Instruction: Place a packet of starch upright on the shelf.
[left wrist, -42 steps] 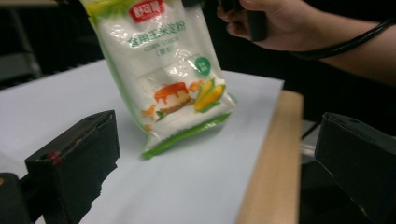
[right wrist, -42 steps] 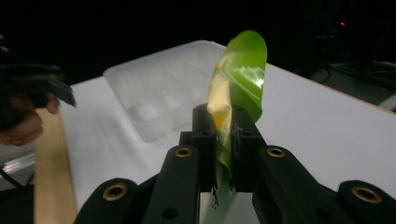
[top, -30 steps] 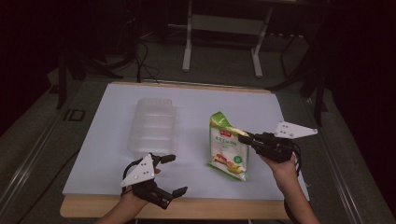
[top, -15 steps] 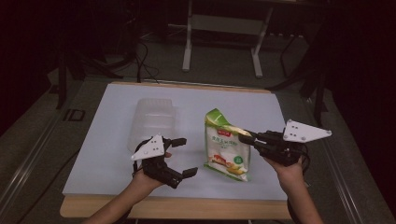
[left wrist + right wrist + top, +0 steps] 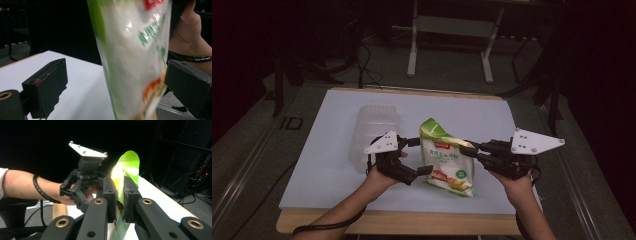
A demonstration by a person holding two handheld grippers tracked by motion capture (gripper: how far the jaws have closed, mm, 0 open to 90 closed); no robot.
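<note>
Held snack bag (image 5: 446, 159) lifted over the white table (image 5: 327, 165), right gripper (image 5: 468, 148) clamped on its edge. From left gripper view, showed left gripper (image 5: 417, 157) jaws apart, just closing, astride bag without touching. Left open room beside clear container (image 5: 374, 125).

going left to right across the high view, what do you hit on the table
clear plastic container → left gripper → snack bag → right gripper
</note>
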